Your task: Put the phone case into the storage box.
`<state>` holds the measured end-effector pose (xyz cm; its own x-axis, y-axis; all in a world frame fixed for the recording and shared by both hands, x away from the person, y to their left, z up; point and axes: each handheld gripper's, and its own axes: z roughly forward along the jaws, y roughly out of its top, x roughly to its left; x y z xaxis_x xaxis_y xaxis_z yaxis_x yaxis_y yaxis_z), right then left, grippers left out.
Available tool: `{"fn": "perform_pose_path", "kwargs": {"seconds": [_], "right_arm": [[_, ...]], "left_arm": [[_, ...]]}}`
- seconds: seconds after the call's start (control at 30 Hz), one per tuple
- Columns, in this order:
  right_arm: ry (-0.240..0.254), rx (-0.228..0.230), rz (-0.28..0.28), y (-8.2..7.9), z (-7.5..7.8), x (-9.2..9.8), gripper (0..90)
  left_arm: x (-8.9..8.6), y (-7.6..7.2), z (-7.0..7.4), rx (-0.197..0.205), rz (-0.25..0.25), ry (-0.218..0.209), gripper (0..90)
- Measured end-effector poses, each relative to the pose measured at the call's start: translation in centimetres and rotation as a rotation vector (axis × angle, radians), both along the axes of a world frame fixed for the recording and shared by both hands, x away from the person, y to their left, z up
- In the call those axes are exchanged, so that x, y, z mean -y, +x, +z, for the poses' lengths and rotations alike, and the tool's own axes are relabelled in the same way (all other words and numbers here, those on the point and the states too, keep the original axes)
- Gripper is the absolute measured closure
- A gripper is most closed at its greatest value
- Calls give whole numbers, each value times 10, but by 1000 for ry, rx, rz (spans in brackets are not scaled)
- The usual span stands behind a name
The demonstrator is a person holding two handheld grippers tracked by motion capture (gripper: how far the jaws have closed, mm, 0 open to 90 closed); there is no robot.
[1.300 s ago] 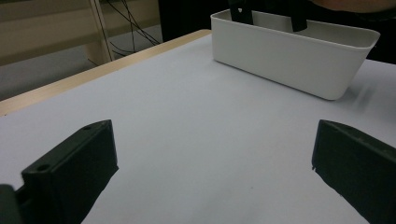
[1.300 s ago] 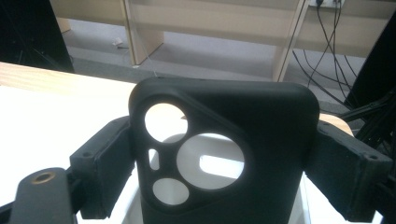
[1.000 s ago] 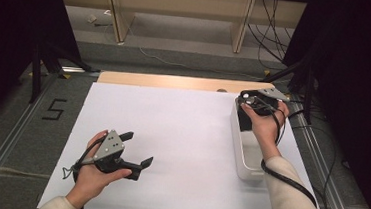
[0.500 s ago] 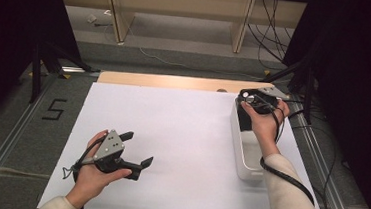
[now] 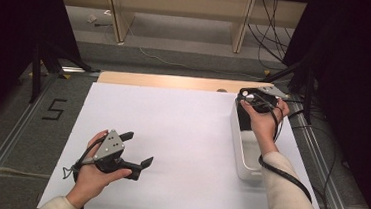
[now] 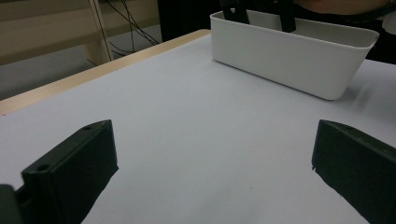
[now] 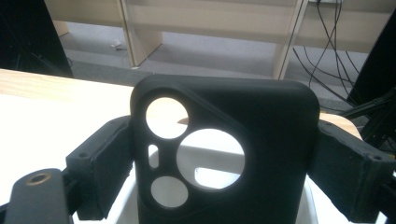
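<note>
The right gripper [image 7: 224, 186] is clamping a black phone case [image 7: 224, 154] over the white bin [image 5: 244, 149], apparently inside it; the left gripper [image 5: 137, 151] is resting agape on the tabletop [image 5: 181, 134].

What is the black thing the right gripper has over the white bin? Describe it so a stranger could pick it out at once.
Start at the white sheet covering the table, then go to the long white bin on its right side. Over the bin's far end, the right gripper clamps a black phone case upright between its jaws. Round camera cut-outs pierce it, unlike anything else here.
</note>
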<state>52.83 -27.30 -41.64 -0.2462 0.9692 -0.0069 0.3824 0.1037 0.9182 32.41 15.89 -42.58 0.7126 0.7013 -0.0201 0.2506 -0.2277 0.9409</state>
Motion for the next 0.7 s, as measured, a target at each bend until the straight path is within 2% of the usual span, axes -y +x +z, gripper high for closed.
{"fn": "perform_pose_path", "kwargs": {"seconds": [0.7], "right_arm": [[-13, -3, -4, 9, -3, -1, 129]], "left_arm": [[0, 0, 0, -2, -1, -1, 0]]}}
